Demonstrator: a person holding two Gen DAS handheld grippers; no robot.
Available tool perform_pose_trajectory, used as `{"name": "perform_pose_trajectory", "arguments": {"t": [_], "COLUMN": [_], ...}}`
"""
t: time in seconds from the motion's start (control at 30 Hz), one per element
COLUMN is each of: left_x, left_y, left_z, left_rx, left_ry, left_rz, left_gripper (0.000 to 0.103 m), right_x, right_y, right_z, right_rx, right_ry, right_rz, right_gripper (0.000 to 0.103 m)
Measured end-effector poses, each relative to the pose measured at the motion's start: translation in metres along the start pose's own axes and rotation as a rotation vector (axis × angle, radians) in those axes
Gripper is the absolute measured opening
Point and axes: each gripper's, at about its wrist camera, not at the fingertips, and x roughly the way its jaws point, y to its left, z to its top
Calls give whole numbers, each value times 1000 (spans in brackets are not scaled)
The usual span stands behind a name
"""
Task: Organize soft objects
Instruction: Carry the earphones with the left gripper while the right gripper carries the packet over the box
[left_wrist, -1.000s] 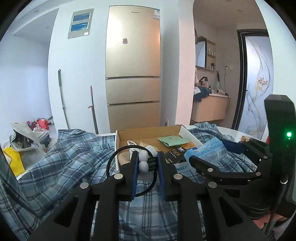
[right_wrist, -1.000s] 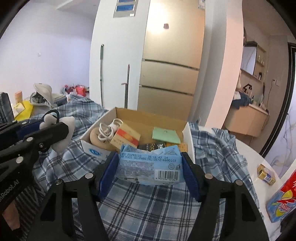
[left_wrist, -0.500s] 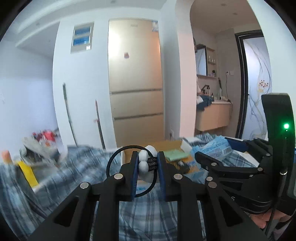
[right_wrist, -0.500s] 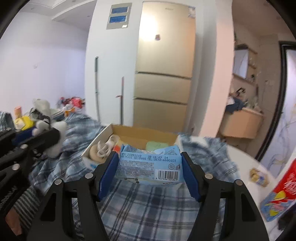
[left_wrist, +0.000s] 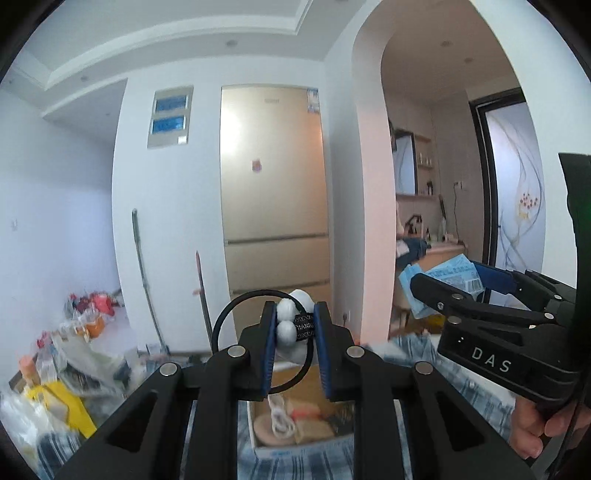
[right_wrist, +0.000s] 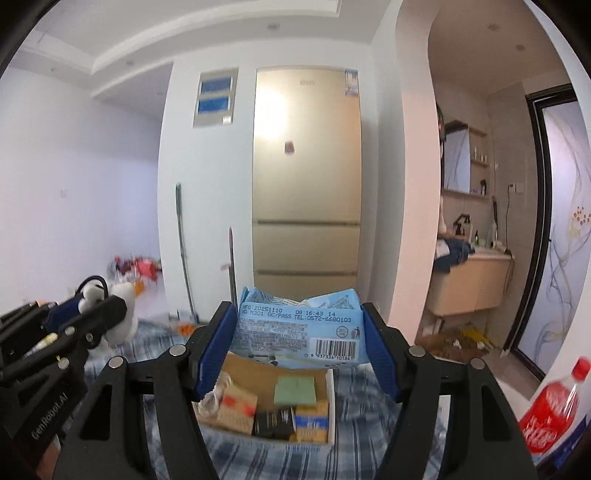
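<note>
Grip on both sides: left hand-held gripper (left_wrist: 294, 328) w/ blue pads clamped tight on small white plush toy w/ black elastic loop (left_wrist: 291, 325), held up in air above open brown cardboard box (right_wrist: 328, 413). Right hand-held gripper (right_wrist: 300, 341) clamped on light-blue soft plastic pack w/ barcode (right_wrist: 299, 328), pads pressing its two ends, also lifted over box. Box sits on blue-white plaid cloth (right_wrist: 280, 461) covering bench; inside: white coiled cable (left_wrist: 280, 417), green card (right_wrist: 296, 390), small cartons. Red soda bottle (right_wrist: 550, 410) near right edge. Gold fridge (right_wrist: 306, 177) behind, by wall.
</note>
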Motion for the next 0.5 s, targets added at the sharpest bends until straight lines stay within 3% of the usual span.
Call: {"name": "perform_pose_trajectory", "arguments": {"t": [0.27,0.5], "left_x": [10,36], "left_y": [-1,6], "left_z": [43,31], "left_rx": [-17,-35], "left_ry": [-63,-21], "left_rz": [7,4], "left_gripper": [21,21], "right_x": [-6,18], "right_y": [1,-6], "right_z": [35,21], "right_rx": [18,32], "right_ry": [-132,-113], "right_rz": [35,33], "right_gripper": [67,67]}}
